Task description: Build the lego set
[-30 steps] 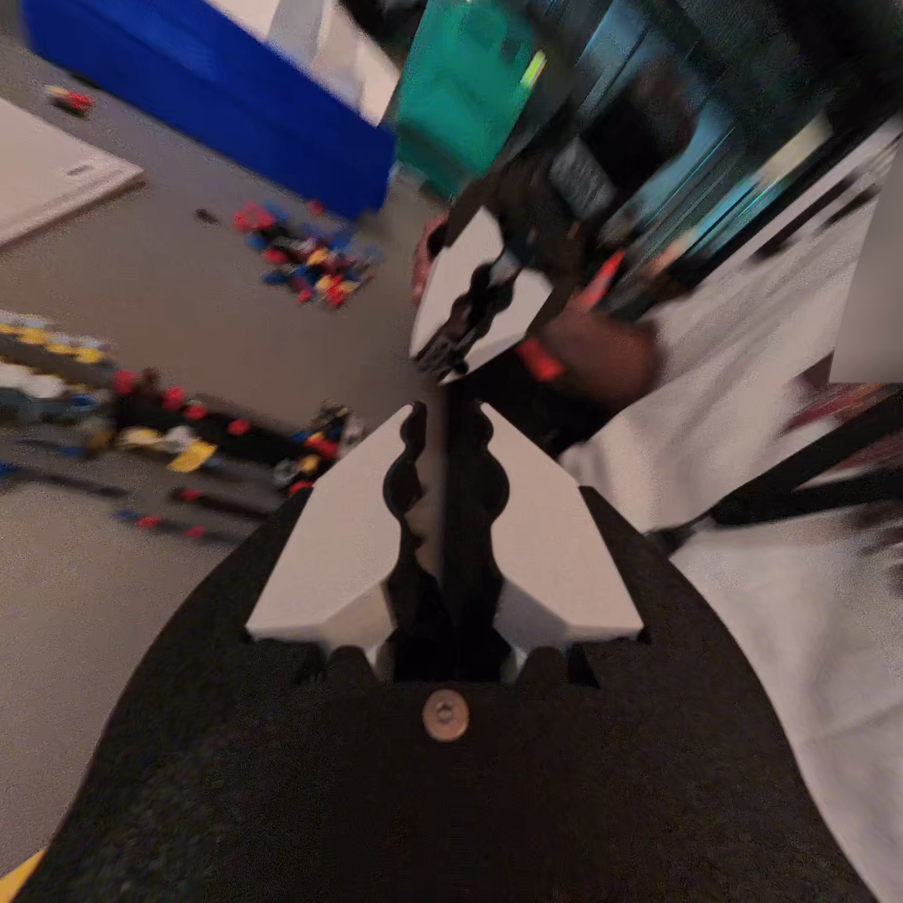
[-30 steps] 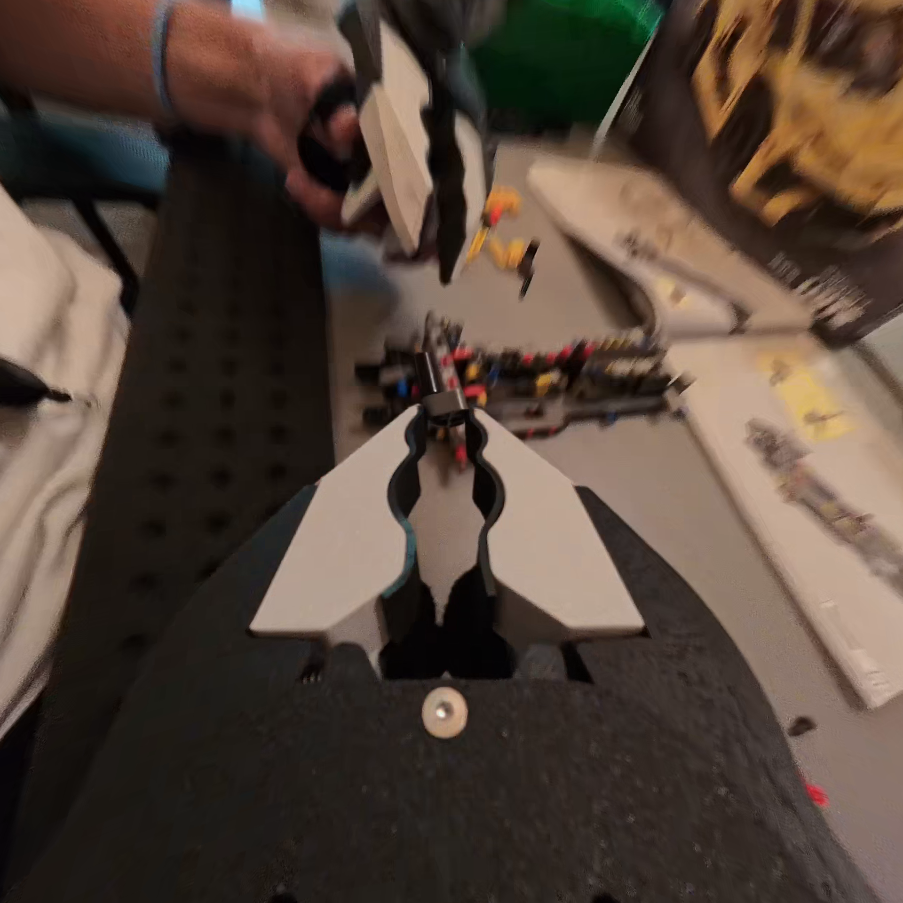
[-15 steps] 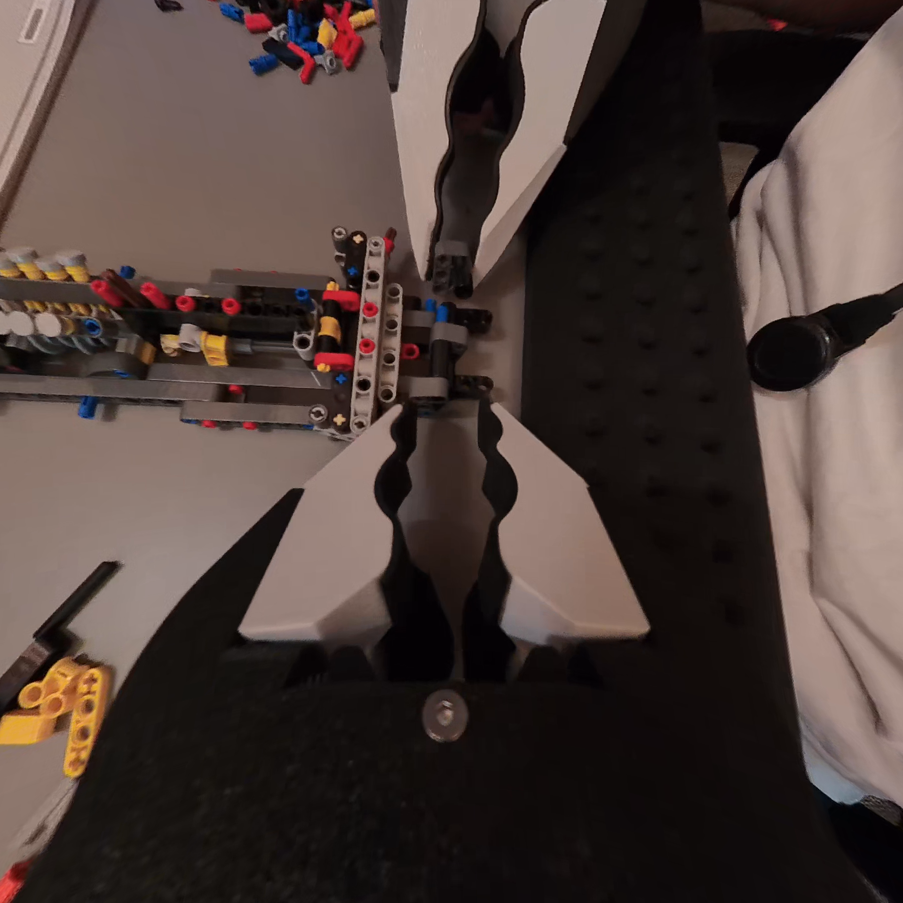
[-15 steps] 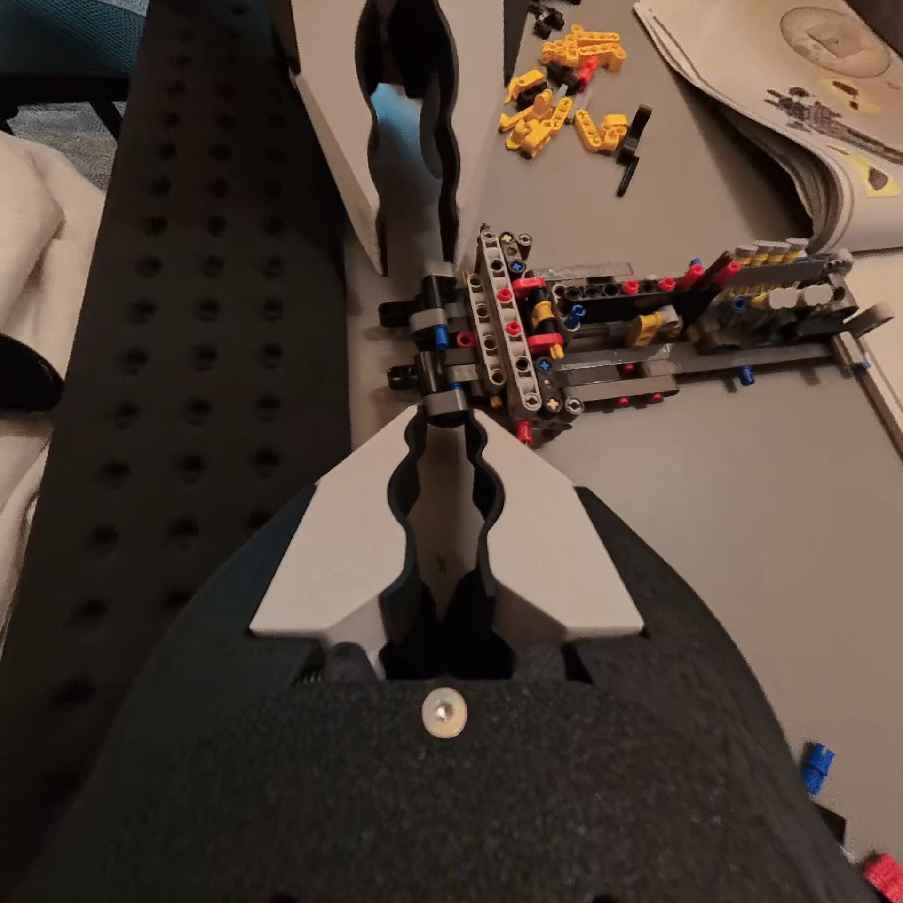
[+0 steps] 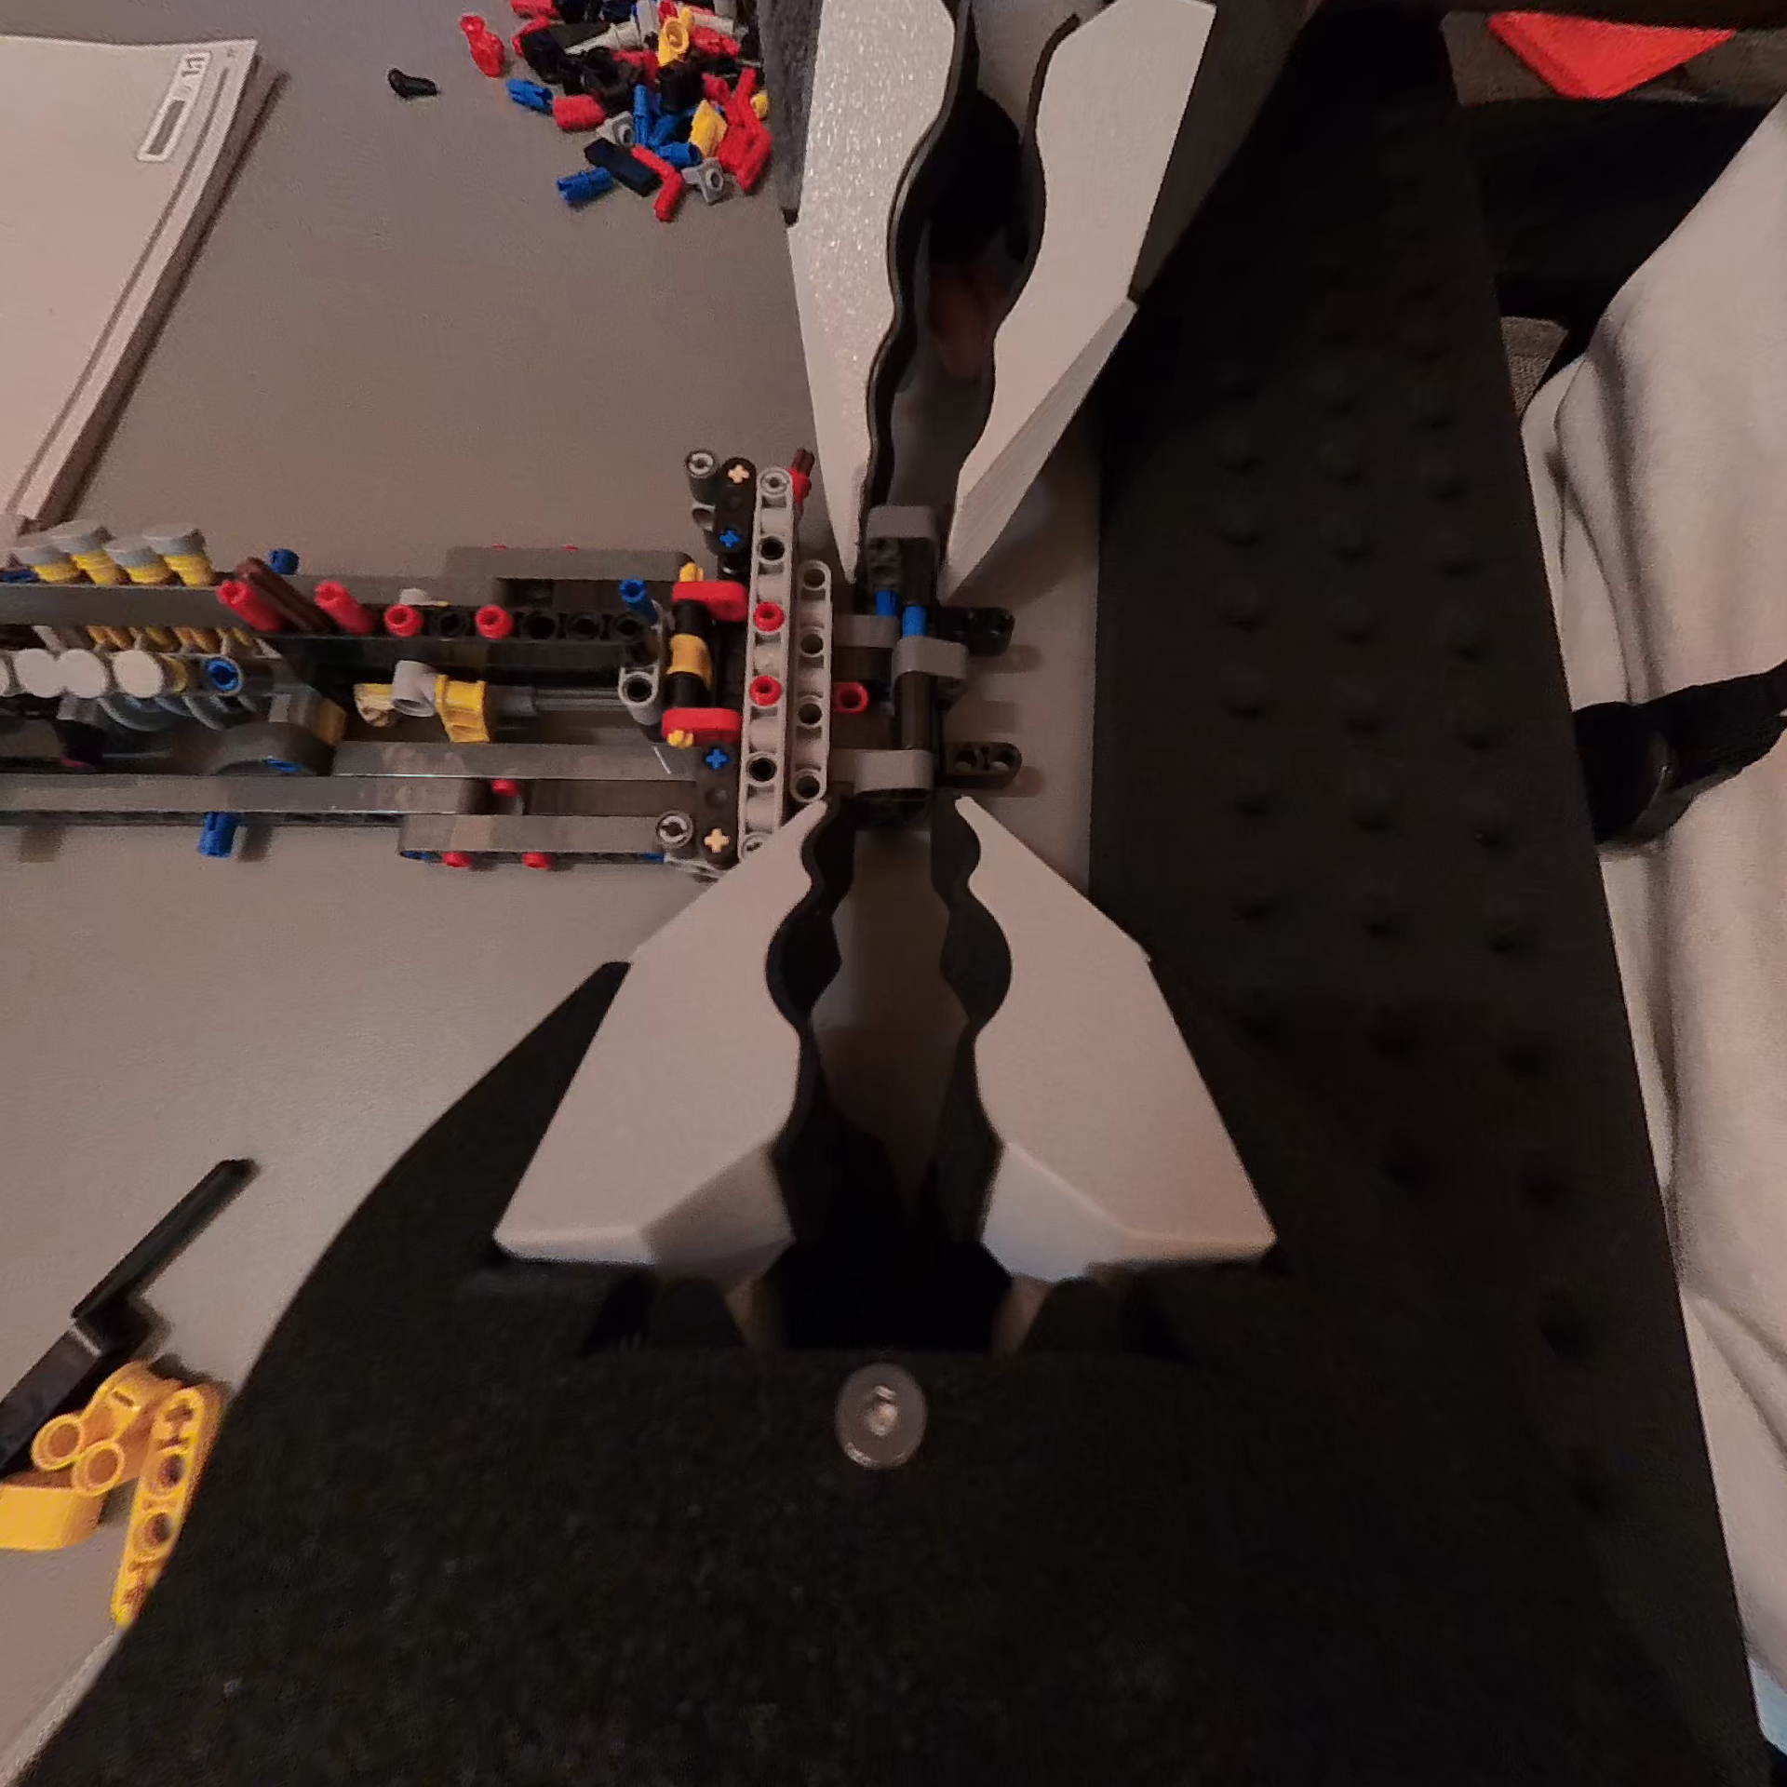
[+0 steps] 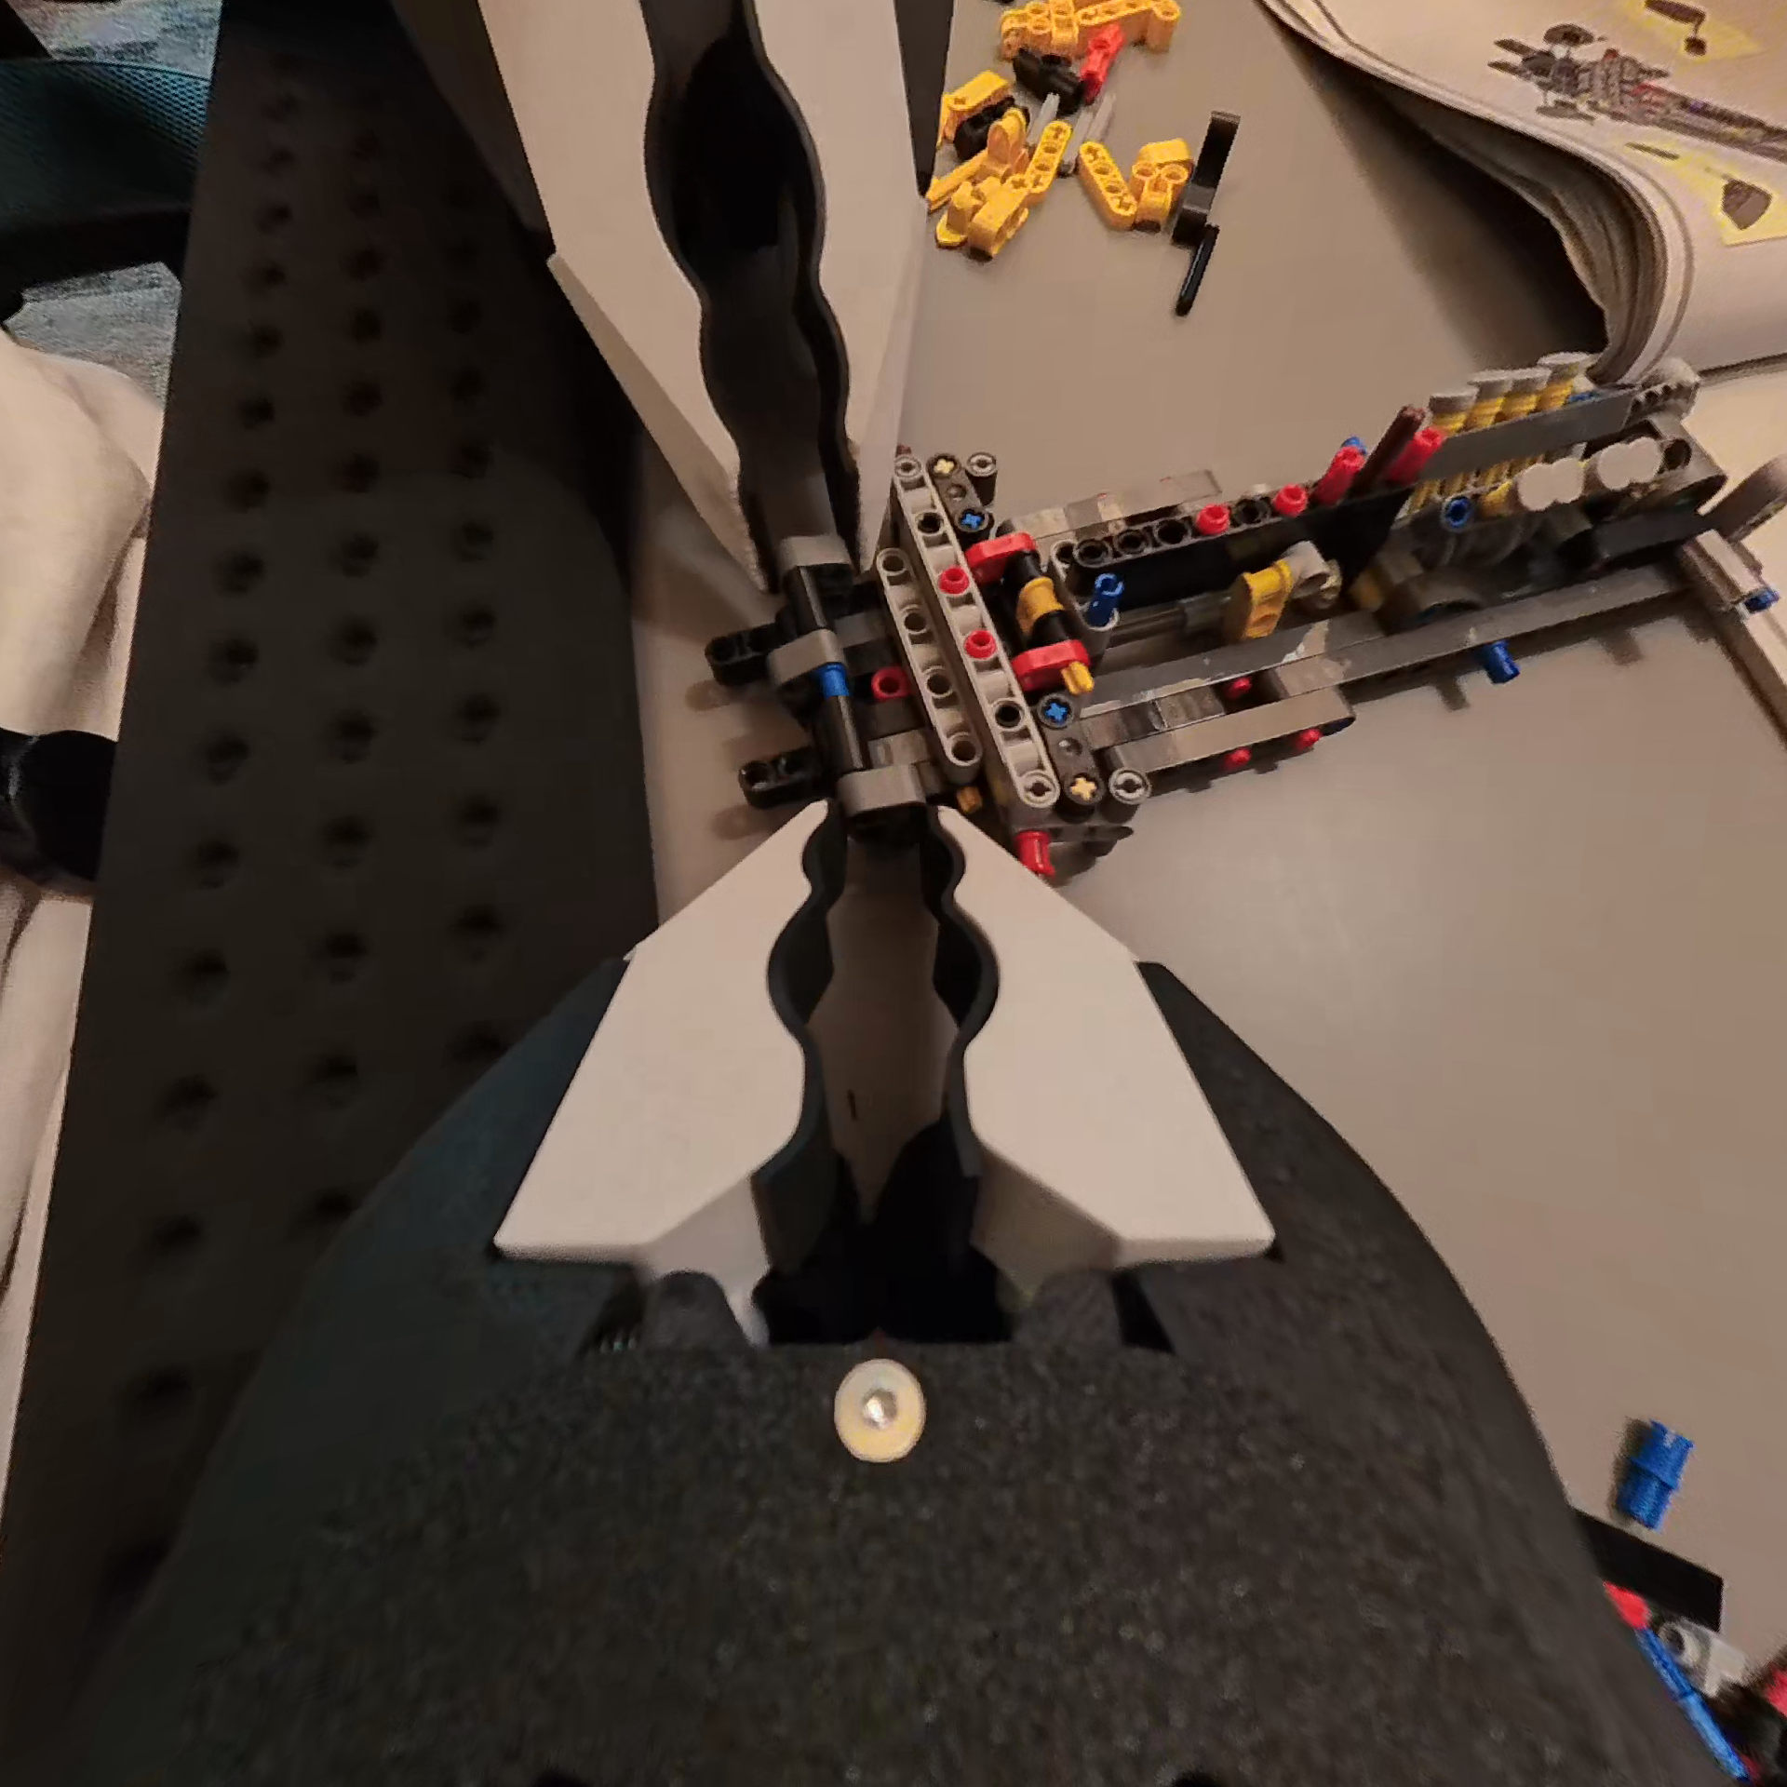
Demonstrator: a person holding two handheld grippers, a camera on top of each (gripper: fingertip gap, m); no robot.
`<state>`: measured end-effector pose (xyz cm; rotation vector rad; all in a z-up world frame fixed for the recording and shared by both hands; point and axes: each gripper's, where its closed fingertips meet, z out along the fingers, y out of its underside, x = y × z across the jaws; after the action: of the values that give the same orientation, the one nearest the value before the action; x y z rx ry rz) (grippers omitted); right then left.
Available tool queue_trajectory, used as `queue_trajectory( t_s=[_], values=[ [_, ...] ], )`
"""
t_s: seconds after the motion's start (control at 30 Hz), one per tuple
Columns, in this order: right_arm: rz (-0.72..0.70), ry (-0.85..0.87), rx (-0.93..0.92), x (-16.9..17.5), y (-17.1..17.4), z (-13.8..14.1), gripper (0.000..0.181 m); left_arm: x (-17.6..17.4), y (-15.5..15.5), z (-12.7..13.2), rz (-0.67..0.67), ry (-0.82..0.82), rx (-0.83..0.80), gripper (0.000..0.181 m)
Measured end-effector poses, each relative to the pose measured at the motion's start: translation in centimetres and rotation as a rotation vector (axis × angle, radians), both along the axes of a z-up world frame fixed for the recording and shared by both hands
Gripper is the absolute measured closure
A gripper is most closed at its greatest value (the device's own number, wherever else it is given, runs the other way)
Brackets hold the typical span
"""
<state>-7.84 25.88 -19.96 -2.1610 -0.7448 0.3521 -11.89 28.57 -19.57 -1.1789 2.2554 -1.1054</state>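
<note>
both grippers, left (image 5: 888, 817) and right (image 6: 882, 822), look clamped on opposite ends of the model's (image 5: 774, 667) black end axle (image 5: 914, 696); uneven squeeze could pop that bracket loose

The lego model (image 5: 541, 696) is grey and black, dotted with red, blue and yellow pins. The surface (image 5: 435, 338) is plain grey. The loose beams (image 6: 1054, 145) are yellow; the black mat (image 6: 367, 580) carries rows of dimples.

Grey table (image 5: 406, 367) with long lego assembly (image 5: 503, 696), loose pieces (image 5: 648, 106), yellow beams (image 6: 1054, 145), instruction booklet (image 6: 1596, 164).
</note>
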Motion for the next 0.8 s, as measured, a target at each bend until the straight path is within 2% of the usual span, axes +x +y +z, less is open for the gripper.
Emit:
queue_trajectory(
  t_s=[0.37, 0.5, 0.67, 0.8],
  values=[
    [0.014, 0.001, -0.016, -0.21, -0.15, -0.19, 0.167, -0.14, -0.13, -0.26, -0.006, 0.020, -0.003, 0.169],
    [0.032, -0.106, 0.055, -0.19, -0.24, -0.37, 0.167, -0.08, -0.08, -0.29, -0.002, 0.018, 0.002, 0.169],
    [0.026, -0.118, 0.065, -0.18, -0.21, -0.35, 0.167, -0.10, -0.09, -0.34, -0.003, 0.019, 0.005, 0.170],
    [0.081, -0.181, 0.122, -0.15, -0.17, -0.36, 0.167, -0.12, -0.13, -0.36, -0.006, 0.022, 0.002, 0.170]
  ],
)
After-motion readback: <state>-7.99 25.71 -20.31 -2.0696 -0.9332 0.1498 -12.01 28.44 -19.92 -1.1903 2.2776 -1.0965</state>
